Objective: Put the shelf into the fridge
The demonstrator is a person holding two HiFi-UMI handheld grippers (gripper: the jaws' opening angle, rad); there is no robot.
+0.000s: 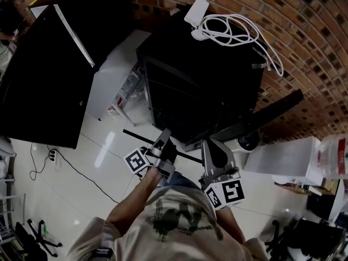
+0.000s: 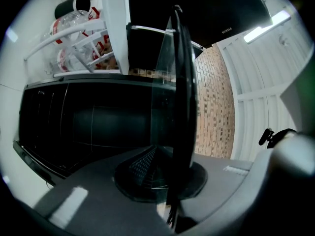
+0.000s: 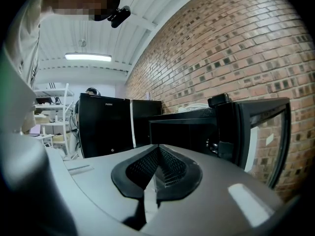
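Note:
In the head view, the shelf (image 1: pixel 136 135) shows edge-on as a thin dark bar in front of the small black fridge (image 1: pixel 196 86), whose front stands open. My left gripper (image 1: pixel 162 147) is shut on its middle. In the left gripper view, the shelf (image 2: pixel 183 102) is a glass sheet with a black rim. It stands upright between the pads (image 2: pixel 142 167), and the fridge's dark inside (image 2: pixel 83 127) lies behind it. My right gripper (image 1: pixel 213 152) hangs beside the left one. Its jaws are shut on nothing, and it (image 3: pixel 156 156) faces the open fridge (image 3: pixel 182 129).
An open dark door (image 1: pixel 266 116) sticks out at the fridge's right. A white door rack with bottles (image 2: pixel 74 38) is on the left. A large black cabinet (image 1: pixel 43 75) stands at far left. A white adapter and cable (image 1: pixel 217 26) lie on the fridge top, and the brick wall (image 1: pixel 304 42) is behind.

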